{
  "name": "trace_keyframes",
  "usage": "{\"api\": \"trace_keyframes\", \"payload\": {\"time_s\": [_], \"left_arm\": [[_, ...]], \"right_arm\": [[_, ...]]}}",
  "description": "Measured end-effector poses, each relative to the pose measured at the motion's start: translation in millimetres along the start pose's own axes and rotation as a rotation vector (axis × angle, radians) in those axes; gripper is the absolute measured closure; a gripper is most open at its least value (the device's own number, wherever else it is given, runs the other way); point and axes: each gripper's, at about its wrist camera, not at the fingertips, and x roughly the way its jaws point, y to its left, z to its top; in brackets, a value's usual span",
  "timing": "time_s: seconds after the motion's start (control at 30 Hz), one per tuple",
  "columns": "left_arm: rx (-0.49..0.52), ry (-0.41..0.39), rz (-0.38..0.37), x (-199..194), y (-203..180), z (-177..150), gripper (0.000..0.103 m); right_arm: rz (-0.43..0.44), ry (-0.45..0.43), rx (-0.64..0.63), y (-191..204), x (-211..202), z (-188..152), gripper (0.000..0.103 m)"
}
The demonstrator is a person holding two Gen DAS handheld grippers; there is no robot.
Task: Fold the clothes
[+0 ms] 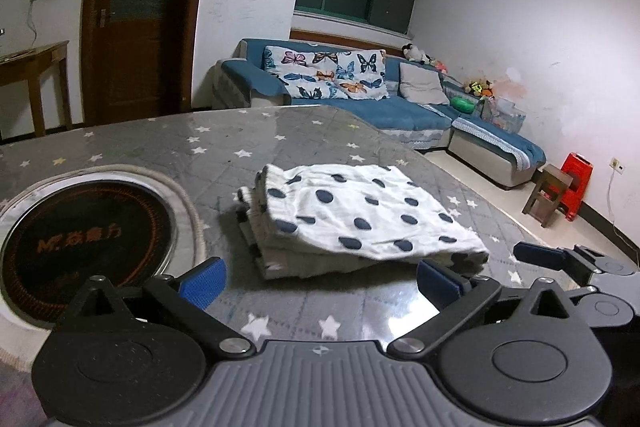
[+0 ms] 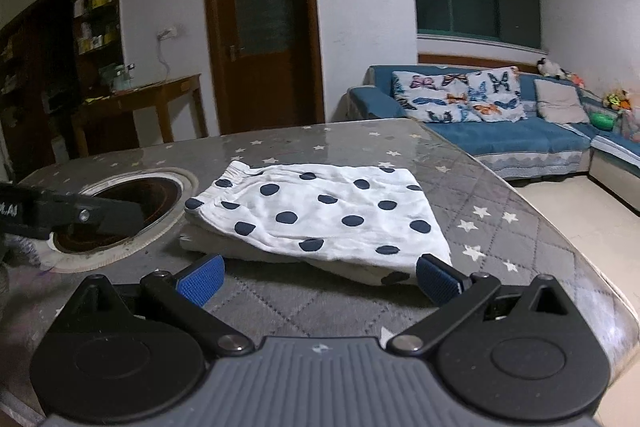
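A white garment with dark blue dots (image 1: 352, 219) lies folded in a flat stack on the grey star-patterned table (image 1: 224, 143). In the left wrist view my left gripper (image 1: 320, 281) stands open just short of the stack's near edge, nothing between its blue pads (image 1: 204, 281). The right gripper (image 1: 560, 259) shows at the right edge of that view, beside the stack. In the right wrist view the same garment (image 2: 320, 215) lies ahead, and my right gripper (image 2: 320, 279) is open at its near edge, holding nothing. The left gripper (image 2: 80, 215) pokes in from the left.
A round black induction cooker (image 1: 84, 243) is set into the table left of the garment. The table's curved edge (image 2: 560, 211) runs to the right. Beyond are a blue sofa (image 1: 384, 103), a wooden door (image 2: 264, 23), a side table (image 2: 148, 99) and a red stool (image 1: 572, 187).
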Motion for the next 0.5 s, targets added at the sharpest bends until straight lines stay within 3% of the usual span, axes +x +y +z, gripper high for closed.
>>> {"api": "trace_keyframes", "payload": {"time_s": [0.5], "left_arm": [[0.020,-0.005,0.013,-7.2,15.0,-8.2,0.000]], "right_arm": [[-0.068,0.029,0.010,22.7,-4.4,-1.8,0.000]]}}
